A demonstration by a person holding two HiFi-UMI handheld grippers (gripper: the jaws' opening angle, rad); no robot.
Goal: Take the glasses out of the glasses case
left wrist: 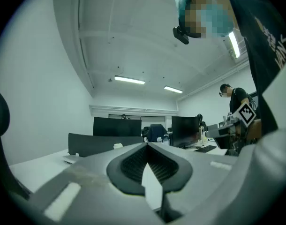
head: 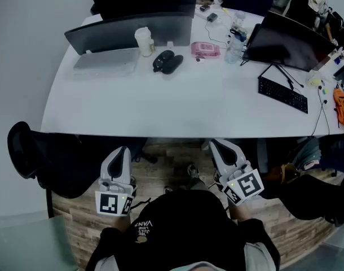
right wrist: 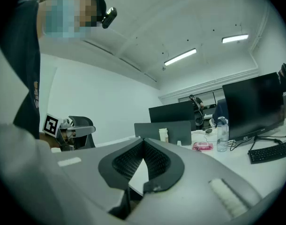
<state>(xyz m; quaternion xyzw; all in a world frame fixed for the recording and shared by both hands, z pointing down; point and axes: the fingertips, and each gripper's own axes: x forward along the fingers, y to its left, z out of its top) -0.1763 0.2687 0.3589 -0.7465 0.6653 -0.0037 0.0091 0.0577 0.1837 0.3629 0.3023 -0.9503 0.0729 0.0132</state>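
A black glasses case [head: 167,61] lies on the white table [head: 177,106], towards its back, between a white cup and a pink item. I cannot tell whether its lid is open, and no glasses show. My left gripper [head: 120,151] and right gripper [head: 216,145] hang low near my body, in front of the table's near edge and far from the case. The left gripper [left wrist: 146,144] is shut, tips touching, with nothing between them. The right gripper [right wrist: 143,139] is shut and empty too. Neither gripper view shows the case.
On the table stand dark monitors [head: 132,30], a white cup [head: 144,41], a pink item [head: 206,49], a water bottle [head: 235,43] and a black keyboard [head: 282,94]. A black chair [head: 25,151] sits at the left. Wooden floor [head: 166,174] lies below the grippers.
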